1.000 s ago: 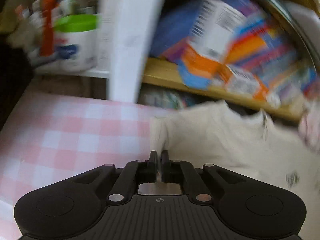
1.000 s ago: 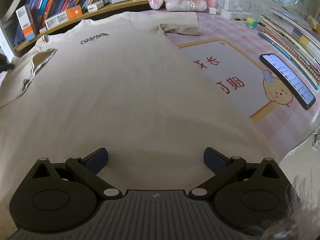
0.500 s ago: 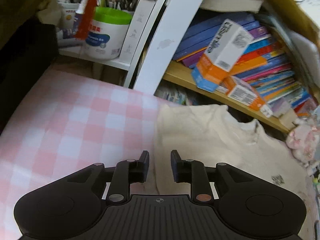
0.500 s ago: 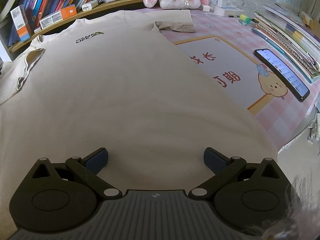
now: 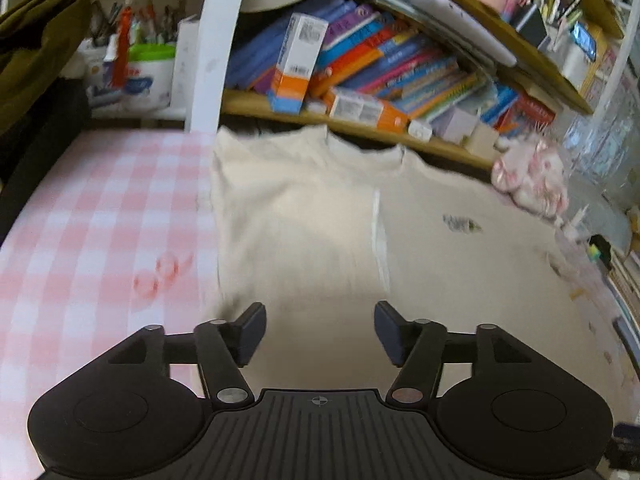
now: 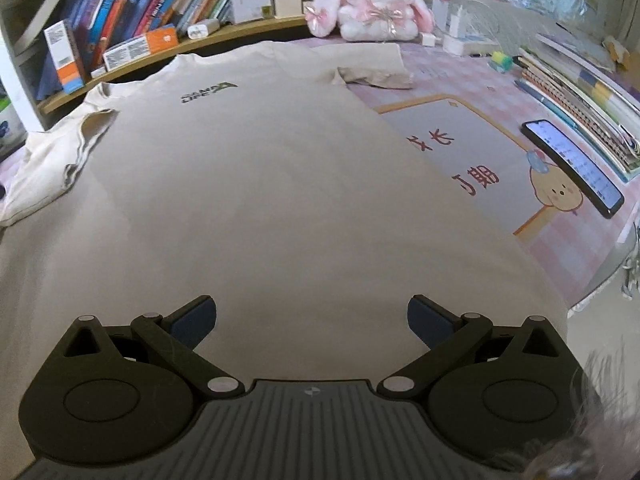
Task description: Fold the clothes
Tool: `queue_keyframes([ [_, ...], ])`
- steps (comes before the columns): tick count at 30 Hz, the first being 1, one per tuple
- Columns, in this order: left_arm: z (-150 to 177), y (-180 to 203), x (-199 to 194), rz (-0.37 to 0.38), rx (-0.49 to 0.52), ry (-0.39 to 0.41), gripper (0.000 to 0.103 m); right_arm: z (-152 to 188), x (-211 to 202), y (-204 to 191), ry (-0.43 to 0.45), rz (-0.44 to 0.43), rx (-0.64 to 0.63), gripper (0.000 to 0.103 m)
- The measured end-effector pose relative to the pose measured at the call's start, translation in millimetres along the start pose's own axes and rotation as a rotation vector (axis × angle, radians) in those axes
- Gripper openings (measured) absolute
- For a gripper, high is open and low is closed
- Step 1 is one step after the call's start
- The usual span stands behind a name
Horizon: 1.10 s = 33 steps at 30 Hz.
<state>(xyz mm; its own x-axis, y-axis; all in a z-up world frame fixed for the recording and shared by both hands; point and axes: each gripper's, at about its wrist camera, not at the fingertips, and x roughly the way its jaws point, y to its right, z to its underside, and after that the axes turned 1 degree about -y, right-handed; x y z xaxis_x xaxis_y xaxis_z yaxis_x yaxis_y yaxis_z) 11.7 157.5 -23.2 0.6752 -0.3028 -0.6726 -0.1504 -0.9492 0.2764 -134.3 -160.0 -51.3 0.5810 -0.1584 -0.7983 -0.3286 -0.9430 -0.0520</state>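
Shirt (image 6: 256, 184) is lying spread across the desk (image 5: 100, 220), left sleeve folded inward at frame left. Left gripper (image 5: 320, 330) and right gripper (image 6: 312, 318) are hovering wide, empty. Judged mid-fold; right sleeve (image 6: 368, 66) needing folding.

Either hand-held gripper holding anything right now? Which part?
Nothing held. Left hand-held gripper and right hand-held gripper are both open over the beige T-shirt, no fabric between the fingers.

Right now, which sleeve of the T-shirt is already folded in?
The left sleeve, folded onto the T-shirt; the right sleeve still lies outstretched toward the plush rabbit.
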Motion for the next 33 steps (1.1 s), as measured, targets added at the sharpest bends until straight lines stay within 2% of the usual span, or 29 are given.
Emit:
queue_keyframes([
  [8, 46.5, 34.2, -14.7, -0.047, 0.05, -0.073, 0.072, 1.1, -11.1, -3.7, 0.037, -0.03, -0.065, 0.103],
  [13, 52.4, 52.7, -25.4, -0.094, 0.05, -0.046, 0.076, -8.1, -8.4, 7.2, 0.059, -0.087, -0.123, 0.103],
  [18, 58.7, 82.5, -32.1, -0.184, -0.01, -0.021, 0.078, -17.2, -5.7, 18.0, 0.082, -0.144, -0.182, 0.103],
  [27, 92.9, 164.2, -32.4, -0.293, -0.053, -0.008, 0.079, -46.4, 10.5, 87.9, 0.078, -0.279, -0.232, 0.103],
  [33, 105.4, 196.7, -38.1, -0.336, -0.035, -0.015, 0.082, -51.6, 15.8, 109.3, 0.064, -0.355, -0.267, 0.103],
])
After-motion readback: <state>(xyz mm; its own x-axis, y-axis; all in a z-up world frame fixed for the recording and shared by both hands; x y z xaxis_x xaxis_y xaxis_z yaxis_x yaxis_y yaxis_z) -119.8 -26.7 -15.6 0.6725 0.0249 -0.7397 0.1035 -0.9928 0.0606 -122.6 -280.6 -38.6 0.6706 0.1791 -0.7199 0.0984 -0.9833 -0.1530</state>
